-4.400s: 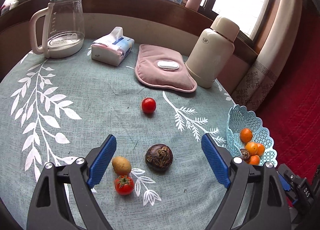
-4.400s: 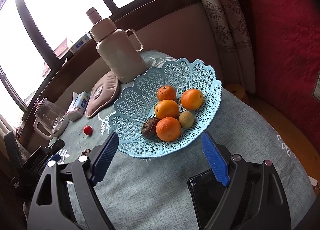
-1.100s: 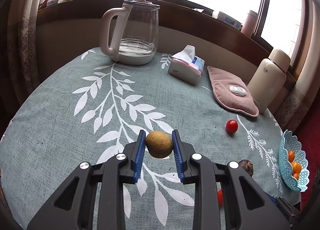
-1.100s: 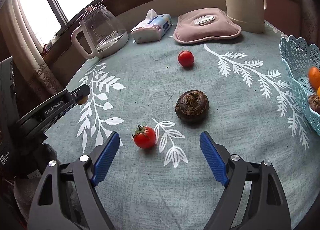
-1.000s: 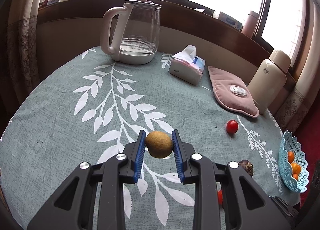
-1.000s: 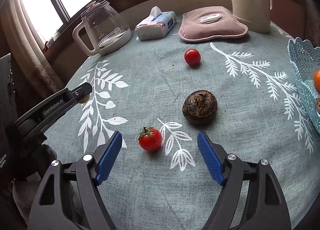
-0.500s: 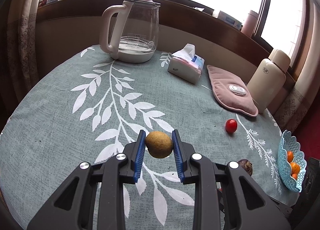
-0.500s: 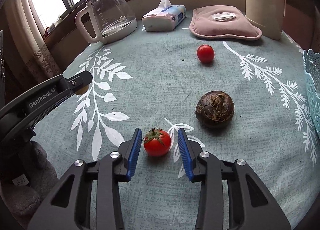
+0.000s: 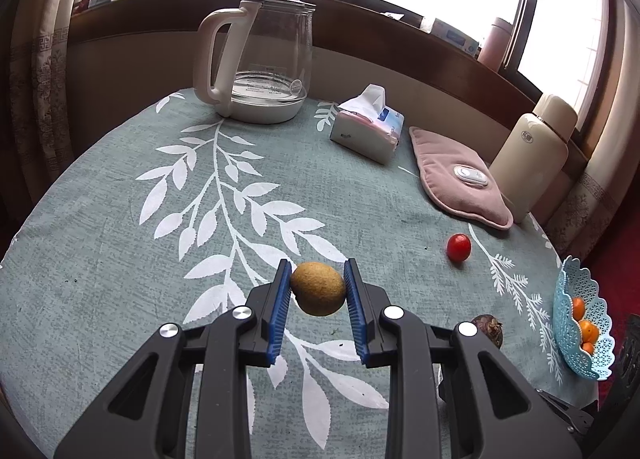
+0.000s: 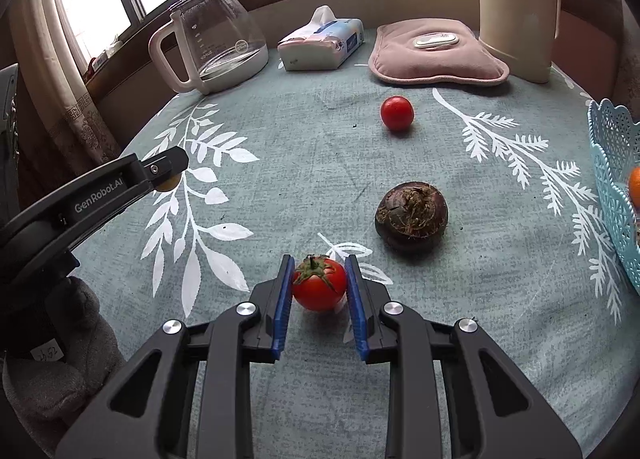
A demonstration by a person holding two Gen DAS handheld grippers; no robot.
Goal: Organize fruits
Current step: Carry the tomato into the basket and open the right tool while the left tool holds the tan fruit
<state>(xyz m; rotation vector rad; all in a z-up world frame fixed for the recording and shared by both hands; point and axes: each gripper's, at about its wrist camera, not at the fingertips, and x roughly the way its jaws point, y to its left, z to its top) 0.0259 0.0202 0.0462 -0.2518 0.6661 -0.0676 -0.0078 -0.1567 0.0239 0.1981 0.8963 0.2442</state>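
Observation:
My left gripper [image 9: 318, 291] is shut on a brown kiwi [image 9: 318, 288] and holds it above the table. My right gripper [image 10: 319, 286] is shut on a red tomato with a green stem [image 10: 319, 287], low at the tablecloth. A dark brown round fruit [image 10: 411, 216] lies just right of it and shows in the left wrist view [image 9: 487, 329]. A second, smaller tomato [image 10: 397, 112] lies farther back and shows in the left view [image 9: 458, 247]. The blue lattice fruit basket [image 9: 600, 363] with oranges [image 9: 588, 329] stands at the table's right edge [image 10: 612, 187].
At the back stand a glass kettle [image 9: 266, 63], a tissue pack [image 9: 368, 131], a pink heat pad [image 9: 460, 183] and a cream thermos [image 9: 532, 155]. The left gripper's arm [image 10: 100, 191] crosses the left of the right view. The round table drops off on all sides.
My right gripper swung from the basket to the tomato and closed its jaws on it in the last half second. My left gripper took up the kiwi and now holds it still.

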